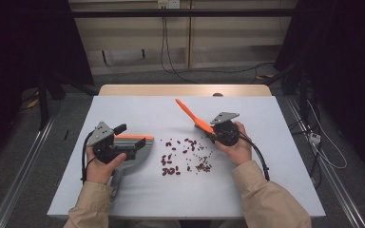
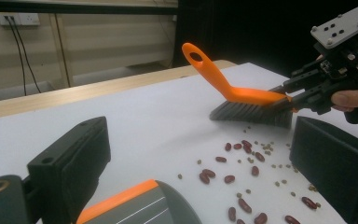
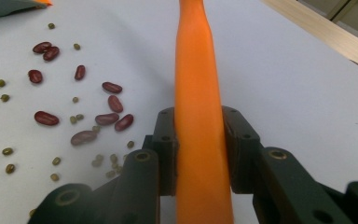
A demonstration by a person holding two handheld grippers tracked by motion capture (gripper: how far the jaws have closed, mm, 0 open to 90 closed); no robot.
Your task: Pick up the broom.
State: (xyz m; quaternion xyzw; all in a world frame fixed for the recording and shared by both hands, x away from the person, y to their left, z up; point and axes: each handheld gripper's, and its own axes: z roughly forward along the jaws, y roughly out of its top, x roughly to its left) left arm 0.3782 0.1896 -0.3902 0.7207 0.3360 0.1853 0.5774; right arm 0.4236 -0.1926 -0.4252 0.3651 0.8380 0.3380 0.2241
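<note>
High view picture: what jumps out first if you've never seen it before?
The bright orange brush stands out first, pinched by the right hand-held gripper right of the table's middle, its handle slanting up and away. Next come the dark red beans and small greenish ones scattered on the white table between the two hands. At the left, the left hand-held gripper sits over a grey dustpan with an orange edge.

Dustpan cut by bottom edge; brush bristles hidden, probably beneath.
</note>
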